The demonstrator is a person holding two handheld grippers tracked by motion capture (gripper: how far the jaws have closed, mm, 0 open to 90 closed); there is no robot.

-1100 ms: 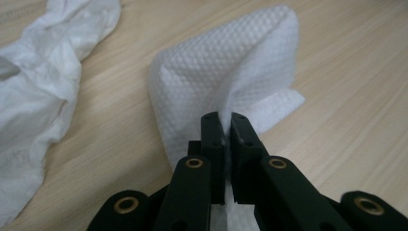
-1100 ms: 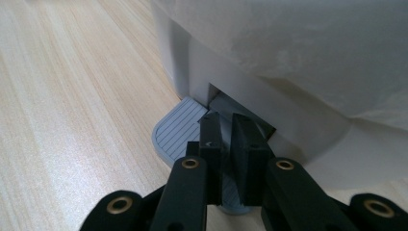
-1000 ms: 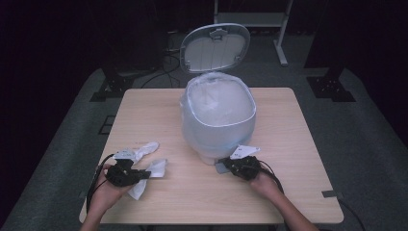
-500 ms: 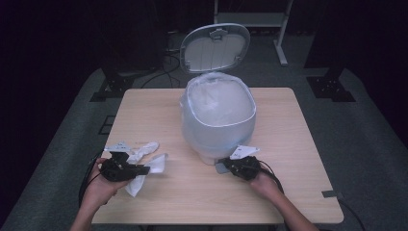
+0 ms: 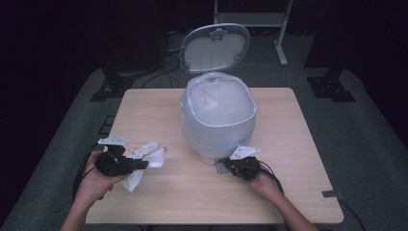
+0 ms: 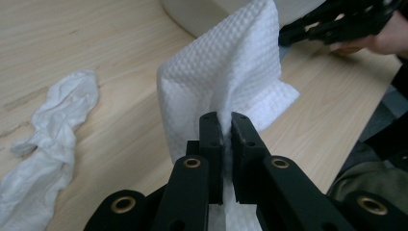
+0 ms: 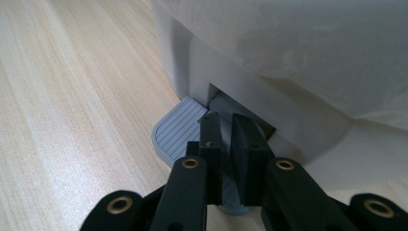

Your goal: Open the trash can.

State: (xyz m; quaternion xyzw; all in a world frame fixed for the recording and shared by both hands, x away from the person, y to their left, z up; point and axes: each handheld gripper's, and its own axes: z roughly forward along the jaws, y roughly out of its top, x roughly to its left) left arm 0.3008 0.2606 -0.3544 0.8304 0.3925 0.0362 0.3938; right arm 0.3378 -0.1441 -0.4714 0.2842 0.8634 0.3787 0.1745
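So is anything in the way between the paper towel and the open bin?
Nothing visible blocks it. The left gripper holds the paper towel above the table, the bin stands beside it with its lid up, and the right gripper presses the pedal.

No readable text, label, brand, number or sign anywhere. Bin (image 5: 219, 120) ahead of right claw (image 5: 226, 166): plain, unmarked; raised lid (image 5: 215, 46) behind it carries small moulded patch, too small to read. Pedal (image 7: 175, 130) under right claw: ribbed lines only, no lettering. Paper towel (image 6: 226, 82) between jaws of left claw (image 6: 226, 126): woven dimple pattern, no print. Table (image 5: 298, 144) beneath both claws: bare wood grain.
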